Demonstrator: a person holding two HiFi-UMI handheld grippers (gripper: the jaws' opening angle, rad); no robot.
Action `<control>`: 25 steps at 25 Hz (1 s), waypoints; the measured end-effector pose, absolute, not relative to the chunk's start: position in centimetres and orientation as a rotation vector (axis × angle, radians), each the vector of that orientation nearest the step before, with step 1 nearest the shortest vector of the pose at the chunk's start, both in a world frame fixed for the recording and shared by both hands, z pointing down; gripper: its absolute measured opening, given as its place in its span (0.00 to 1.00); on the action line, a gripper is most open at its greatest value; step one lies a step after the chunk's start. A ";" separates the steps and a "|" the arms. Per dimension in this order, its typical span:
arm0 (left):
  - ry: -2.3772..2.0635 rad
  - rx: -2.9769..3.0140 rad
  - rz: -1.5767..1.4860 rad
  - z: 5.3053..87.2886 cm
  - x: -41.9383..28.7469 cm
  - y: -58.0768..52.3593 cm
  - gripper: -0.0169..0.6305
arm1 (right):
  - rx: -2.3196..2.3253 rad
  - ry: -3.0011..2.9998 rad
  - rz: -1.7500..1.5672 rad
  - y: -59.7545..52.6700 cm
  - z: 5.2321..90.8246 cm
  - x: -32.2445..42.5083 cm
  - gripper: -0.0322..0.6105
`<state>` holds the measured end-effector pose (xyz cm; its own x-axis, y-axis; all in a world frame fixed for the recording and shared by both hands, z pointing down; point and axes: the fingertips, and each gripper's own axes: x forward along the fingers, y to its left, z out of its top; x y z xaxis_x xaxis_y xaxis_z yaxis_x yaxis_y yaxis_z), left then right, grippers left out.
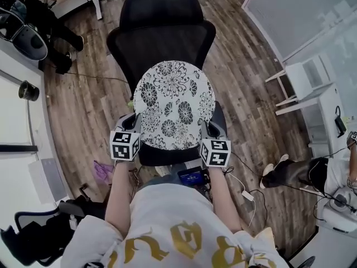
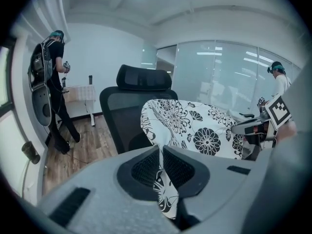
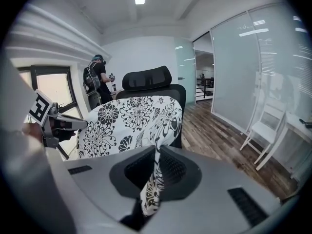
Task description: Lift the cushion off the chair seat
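Note:
A round white cushion [image 1: 174, 104] with black flowers hangs over the seat of a black mesh office chair [image 1: 162, 29], raised between my two grippers. My left gripper [image 1: 135, 123] is shut on the cushion's left edge, and a fold of the cushion [image 2: 163, 179] is pinched between its jaws. At the opposite side my right gripper [image 1: 208, 128] is shut on the right edge, with the cushion [image 3: 152, 179] fabric squeezed between its pads. In the left gripper view the right gripper [image 2: 253, 126] shows beyond the cushion. The seat below is mostly hidden by the cushion.
Wooden floor surrounds the chair. A white folding chair [image 1: 301, 80] and a glass partition [image 1: 290, 10] stand at the right. A person [image 2: 53, 82] with a backpack stands at a white desk at the far left; another person [image 2: 280, 82] is at the right. Cables [image 1: 245, 197] lie near my feet.

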<state>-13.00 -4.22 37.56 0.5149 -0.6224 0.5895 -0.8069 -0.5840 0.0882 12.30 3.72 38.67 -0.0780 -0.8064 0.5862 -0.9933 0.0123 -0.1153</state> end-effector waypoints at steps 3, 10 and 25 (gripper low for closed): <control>-1.191 2.412 0.726 37.4 -13.1 -4.1 0.07 | 1.841 -1.939 0.729 3.9 38.8 12.2 0.08; -1.198 2.394 0.727 37.4 -12.8 -3.6 0.07 | 1.836 -1.944 0.743 4.3 38.8 12.7 0.08; -1.174 2.395 0.757 38.3 -12.7 -3.6 0.07 | 1.832 -1.955 0.774 4.4 39.1 12.7 0.08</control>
